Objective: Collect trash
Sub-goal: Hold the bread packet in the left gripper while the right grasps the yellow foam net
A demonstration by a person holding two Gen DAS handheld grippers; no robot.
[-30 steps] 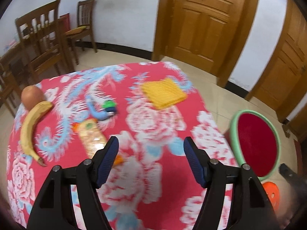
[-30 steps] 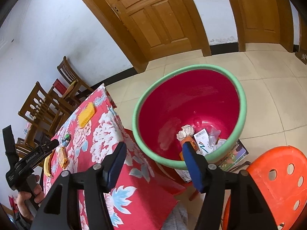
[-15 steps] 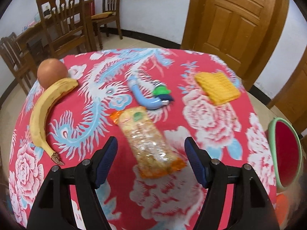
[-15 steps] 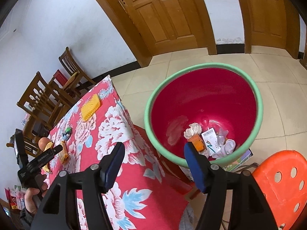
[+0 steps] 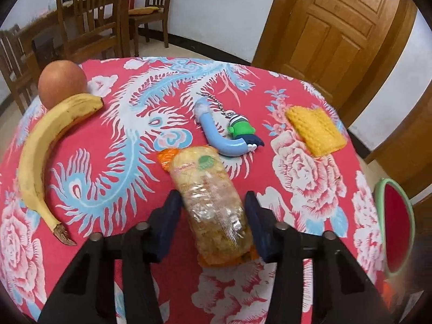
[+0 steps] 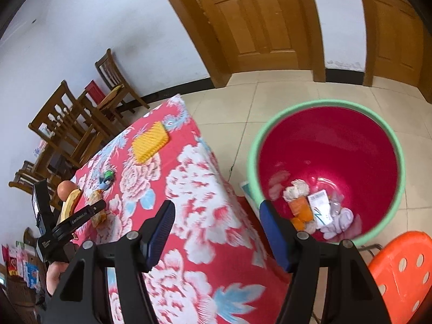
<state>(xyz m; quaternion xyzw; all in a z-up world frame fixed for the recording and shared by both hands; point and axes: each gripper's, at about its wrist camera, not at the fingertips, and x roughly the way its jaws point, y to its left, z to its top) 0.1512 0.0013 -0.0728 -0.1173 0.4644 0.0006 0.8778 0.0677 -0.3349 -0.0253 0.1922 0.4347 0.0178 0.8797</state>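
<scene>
Between the blue pads of the left claw (image 5: 212, 217) lies a clear snack packet (image 5: 212, 205) with orange ends, flat on the counter (image 5: 121, 124) and its red floral cloth. The jaws have just been closing around it; the right pad sits at the packet's edge and the left pad just beside it, but whether they press yet cannot be told. Just beyond the packet's far end rests a curved light-blue toy with a small green figure on a bead chain (image 5: 229, 132). Farther from the packet to the right lies a yellow ribbed sponge (image 5: 316, 129); well to the packet's left a banana (image 5: 40, 156) curves along the cloth, its far tip touching a round orange-brown fruit (image 5: 62, 83).

Off the counter's right edge stands a red bin with a green rim (image 6: 332, 162), on the tiled floor, holding crumpled paper, an orange wrapper and a barcoded packet. The right claw (image 6: 216, 229) hangs over the counter's edge beside that bin, jaws apart with nothing between them. An orange perforated stool (image 6: 402, 270) stands just by the bin.
</scene>
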